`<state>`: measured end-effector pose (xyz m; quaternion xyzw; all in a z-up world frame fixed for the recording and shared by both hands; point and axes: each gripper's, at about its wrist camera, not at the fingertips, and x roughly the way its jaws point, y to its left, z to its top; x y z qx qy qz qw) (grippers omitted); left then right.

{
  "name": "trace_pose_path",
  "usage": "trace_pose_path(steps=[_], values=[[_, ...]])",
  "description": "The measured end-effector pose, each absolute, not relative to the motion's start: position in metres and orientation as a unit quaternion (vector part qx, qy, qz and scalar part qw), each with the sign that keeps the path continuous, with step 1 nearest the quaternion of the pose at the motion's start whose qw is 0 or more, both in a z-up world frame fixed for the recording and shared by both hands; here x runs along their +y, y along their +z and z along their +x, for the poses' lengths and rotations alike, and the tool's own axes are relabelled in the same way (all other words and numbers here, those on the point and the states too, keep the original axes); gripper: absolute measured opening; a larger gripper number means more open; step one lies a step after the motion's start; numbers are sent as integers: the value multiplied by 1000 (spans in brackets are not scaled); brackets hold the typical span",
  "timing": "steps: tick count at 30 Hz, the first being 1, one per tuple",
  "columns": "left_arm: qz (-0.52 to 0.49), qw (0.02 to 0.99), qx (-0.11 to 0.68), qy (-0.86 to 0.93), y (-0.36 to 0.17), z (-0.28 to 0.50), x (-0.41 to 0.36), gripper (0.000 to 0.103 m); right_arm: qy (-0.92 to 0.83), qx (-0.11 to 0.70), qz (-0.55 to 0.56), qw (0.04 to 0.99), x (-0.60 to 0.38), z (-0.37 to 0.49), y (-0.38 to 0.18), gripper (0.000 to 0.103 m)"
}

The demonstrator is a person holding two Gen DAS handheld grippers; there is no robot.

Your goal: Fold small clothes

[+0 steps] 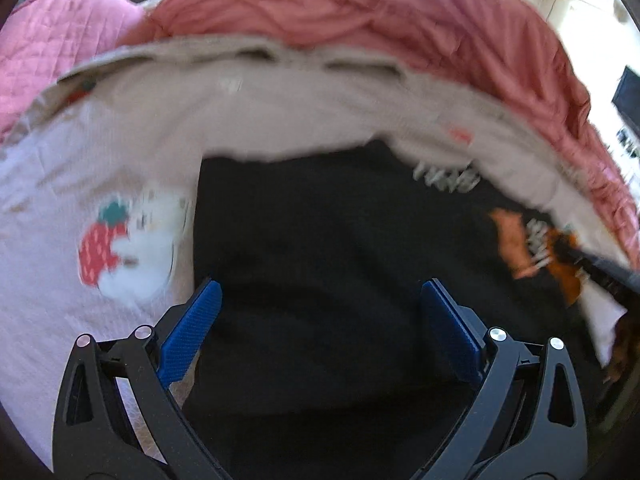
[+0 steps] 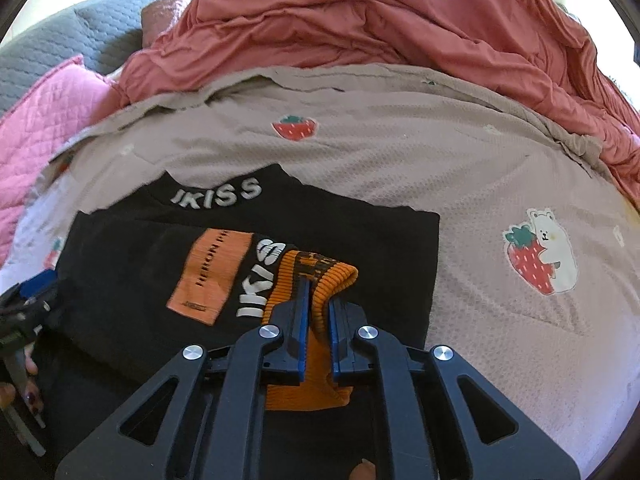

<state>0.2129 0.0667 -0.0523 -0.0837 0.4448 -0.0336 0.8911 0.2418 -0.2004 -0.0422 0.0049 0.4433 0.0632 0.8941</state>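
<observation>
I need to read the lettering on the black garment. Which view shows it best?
The right wrist view: the black garment lies sharp there, its white IKISS lettering readable. The left wrist view shows the same lettering blurred and unreadable.

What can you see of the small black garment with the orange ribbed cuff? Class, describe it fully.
The small black knit garment lies spread on a beige bedspread printed with strawberries and bears. White "IKISS" lettering marks its collar and front, beside an orange rectangular patch. It looks soft and slightly rumpled, partly folded. Its orange ribbed cuff has been drawn over the body and is pinched in the right claw, which is shut on it. The left claw hovers open above the black fabric without gripping it.
</observation>
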Motion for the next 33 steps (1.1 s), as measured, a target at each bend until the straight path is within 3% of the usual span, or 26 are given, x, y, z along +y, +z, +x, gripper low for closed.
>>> trace_pose_path(steps=[7, 9, 12, 23, 33], values=[[-73, 892, 444, -41, -57, 210, 67, 93, 35, 460, -11, 887, -202, 247, -65, 14], [-75, 892, 443, -42, -57, 210, 68, 93, 24, 460, -8, 888, -205, 248, -65, 24], [-85, 894, 437, -50, -52, 207, 71, 93, 11, 457, -6, 890, -209, 244, -58, 28], [-55, 919, 381, -83, -1, 169, 48, 93, 96, 408, 6, 908, -188, 190, -21, 31], [-20, 887, 453, -87, -43, 183, 30, 93, 116, 437, 5, 892, -170, 190, -40, 36]])
